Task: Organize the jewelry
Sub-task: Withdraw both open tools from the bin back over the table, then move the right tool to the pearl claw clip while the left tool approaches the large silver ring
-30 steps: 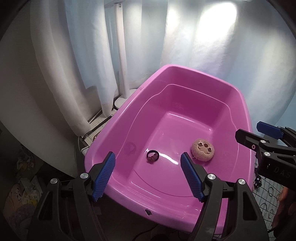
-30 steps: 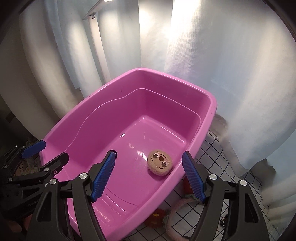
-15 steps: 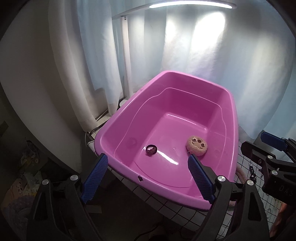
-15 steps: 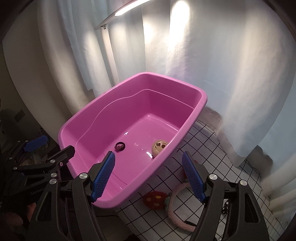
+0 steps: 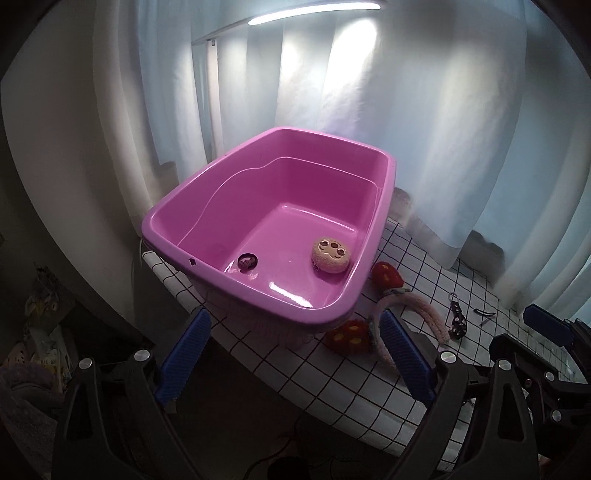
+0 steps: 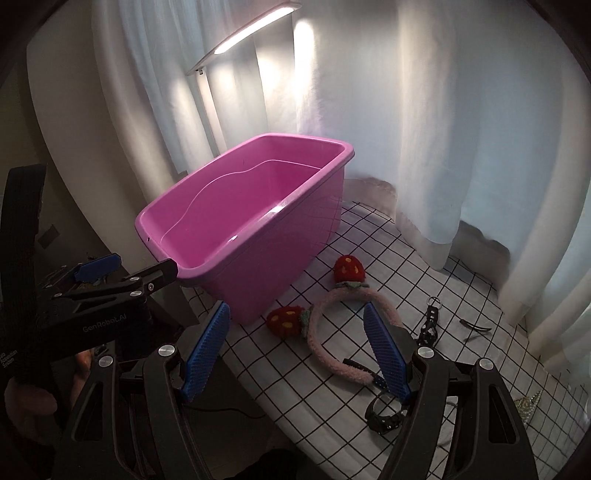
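A pink tub [image 5: 207,218] [image 6: 258,254] stands on a checked tablecloth [image 5: 332,373] [image 6: 461,354]. Inside it lie a small dark ring-shaped piece [image 5: 246,261] and a beige round plush clip [image 5: 331,255]. A pink fuzzy headband with two red strawberries [image 5: 417,306] [image 6: 332,343] lies on the cloth right of the tub. My left gripper [image 5: 295,354] is open and empty, back from the tub's near rim. My right gripper [image 6: 299,350] is open and empty above the headband. A black watch [image 6: 384,413] lies by its right finger.
A black keychain strap [image 6: 430,321] [image 5: 456,317], a thin dark clip [image 6: 474,325] and a sparkly piece [image 6: 528,402] lie on the cloth to the right. White curtains hang behind. The table's front edge drops to a dark floor. A lamp bar [image 6: 255,29] hangs above.
Both grippers have pulled back and up from the tub; the headband and table items have come into view. Both stay open and empty.
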